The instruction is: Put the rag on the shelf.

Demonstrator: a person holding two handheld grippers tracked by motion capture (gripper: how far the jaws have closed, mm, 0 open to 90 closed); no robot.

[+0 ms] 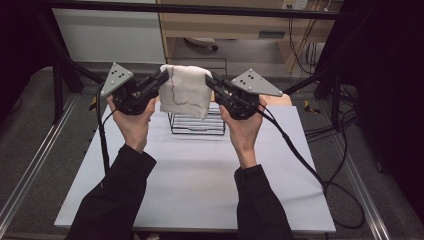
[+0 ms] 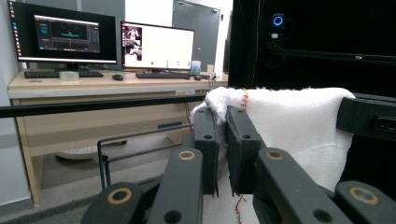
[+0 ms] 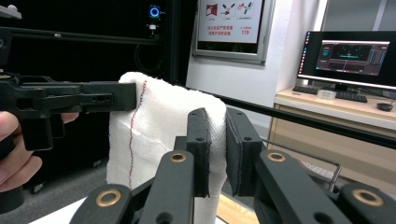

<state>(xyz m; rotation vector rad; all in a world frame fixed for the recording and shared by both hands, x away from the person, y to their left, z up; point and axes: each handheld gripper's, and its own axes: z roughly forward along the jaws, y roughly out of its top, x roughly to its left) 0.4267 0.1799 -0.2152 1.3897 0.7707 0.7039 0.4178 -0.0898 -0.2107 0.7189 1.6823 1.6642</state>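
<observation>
Place: a robotics or data-recording lab with an office corner.
Work surface: a white table [image 1: 200,180] set inside a black metal frame [image 1: 190,9], with aluminium rails [image 1: 30,170] on the grey floor on both sides.
Desk: a light wooden desk [image 2: 93,86] carries 2 monitors [image 2: 63,35], keyboards [image 2: 63,74] and a mouse [image 2: 117,77].
Wiring: black cables [image 1: 325,125] trail over the floor.
Walls: a poster [image 3: 231,25] hangs beside black curtains [image 3: 84,21] and a camera with a blue ring light [image 3: 154,11].
</observation>
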